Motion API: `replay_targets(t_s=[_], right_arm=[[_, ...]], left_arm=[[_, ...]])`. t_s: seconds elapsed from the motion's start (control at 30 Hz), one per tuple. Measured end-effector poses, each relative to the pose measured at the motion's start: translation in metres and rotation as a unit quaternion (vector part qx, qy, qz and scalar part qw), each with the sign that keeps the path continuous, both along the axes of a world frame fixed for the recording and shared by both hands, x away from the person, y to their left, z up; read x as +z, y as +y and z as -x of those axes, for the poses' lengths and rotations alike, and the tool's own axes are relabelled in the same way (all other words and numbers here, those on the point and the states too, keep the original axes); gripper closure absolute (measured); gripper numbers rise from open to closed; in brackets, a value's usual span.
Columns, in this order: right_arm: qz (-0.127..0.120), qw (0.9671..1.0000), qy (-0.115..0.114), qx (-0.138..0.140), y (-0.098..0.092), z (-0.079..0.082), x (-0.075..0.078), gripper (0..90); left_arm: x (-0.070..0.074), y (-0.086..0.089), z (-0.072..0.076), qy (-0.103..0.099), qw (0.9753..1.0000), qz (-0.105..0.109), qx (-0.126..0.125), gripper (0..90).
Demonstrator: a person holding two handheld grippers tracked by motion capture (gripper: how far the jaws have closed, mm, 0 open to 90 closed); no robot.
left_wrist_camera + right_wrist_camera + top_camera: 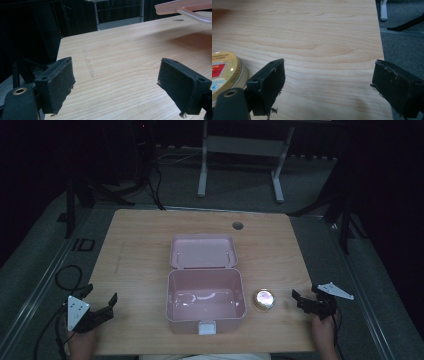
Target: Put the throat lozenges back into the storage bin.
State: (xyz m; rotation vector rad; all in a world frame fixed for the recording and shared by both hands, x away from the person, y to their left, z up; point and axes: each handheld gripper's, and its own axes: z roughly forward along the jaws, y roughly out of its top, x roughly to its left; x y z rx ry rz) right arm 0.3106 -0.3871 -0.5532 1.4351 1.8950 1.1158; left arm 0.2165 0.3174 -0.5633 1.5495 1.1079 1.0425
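Observation:
A pink plastic box (206, 300) stands open in the middle of the wooden table (135, 250), its lid (202, 251) tipped back behind it. A small round gold tin (264, 299) lies just right of the box; its lid edge (225, 68) sits beside my right gripper's left jaw. My left gripper (102, 306) rests open at the table's front left, jaws wide apart over bare wood (117, 82). My right gripper (303, 299) is open at the front right, a short way right of the tin (327, 85). Nothing is between either pair of jaws.
The box's lid edge and handle (185, 8) reach into the top right of the left gripper view. A round cable hole (237, 225) is in the table's far side. A white desk frame (240, 150) stands on the grey floor behind. The table's right edge (384, 62) runs close to my right gripper.

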Motion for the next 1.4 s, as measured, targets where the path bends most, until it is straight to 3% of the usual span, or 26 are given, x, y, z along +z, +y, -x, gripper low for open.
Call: replay_targets(t_s=[0.07,0.2,0.33,0.47,0.57,0.7,0.8,0.9,1.1,1.3,1.4], right_arm=[[-0.002,1.0,0.005,0.003,-0.001,-0.001,0.0,11.0],[-0.001,0.9986,0.036,0.04,0.0,-0.007,-0.001,11.0],[0.035,0.9934,0.068,0.085,0.005,-0.012,0.0,11.0],[0.05,0.984,0.105,0.135,0.009,-0.015,0.0,11.0],[0.059,0.9771,0.12,0.165,0.011,-0.015,0.003,12.3],[0.094,0.9689,0.128,0.19,0.014,-0.012,0.008,12.3],[0.127,0.959,0.147,0.206,0.018,-0.011,0.013,12.3],[0.155,0.9457,0.174,0.226,0.021,-0.011,0.019,12.3],[0.209,0.9126,0.231,0.264,0.026,-0.012,0.03,12.3],[0.256,0.87,0.304,0.292,0.032,-0.012,0.038,12.3],[0.287,0.8465,0.338,0.295,0.036,-0.012,0.04,12.3]], left_arm=[[0.0,0.001,0.0,0.0,1.0,0.002,-0.001,13.9],[0.0,0.0,0.0,-0.002,1.0,0.0,-0.003,14.5],[0.0,0.002,0.001,-0.005,1.0,0.006,-0.004,14.5],[0.0,0.001,0.001,-0.006,1.0,0.004,-0.006,14.4],[0.0,0.002,0.001,-0.006,0.9999,0.006,-0.005,14.5],[0.0,0.001,0.001,-0.006,1.0,0.005,-0.005,14.4],[0.0,0.002,0.001,-0.007,0.9999,0.006,-0.006,14.5],[0.0,0.001,0.001,-0.006,0.9999,0.006,-0.008,14.5],[0.0,0.001,0.001,-0.005,0.9999,0.005,-0.009,14.5],[0.0,0.001,0.001,-0.005,0.9999,0.003,-0.009,14.5],[0.0,0.001,0.001,-0.004,0.9999,0.003,-0.009,14.5]])
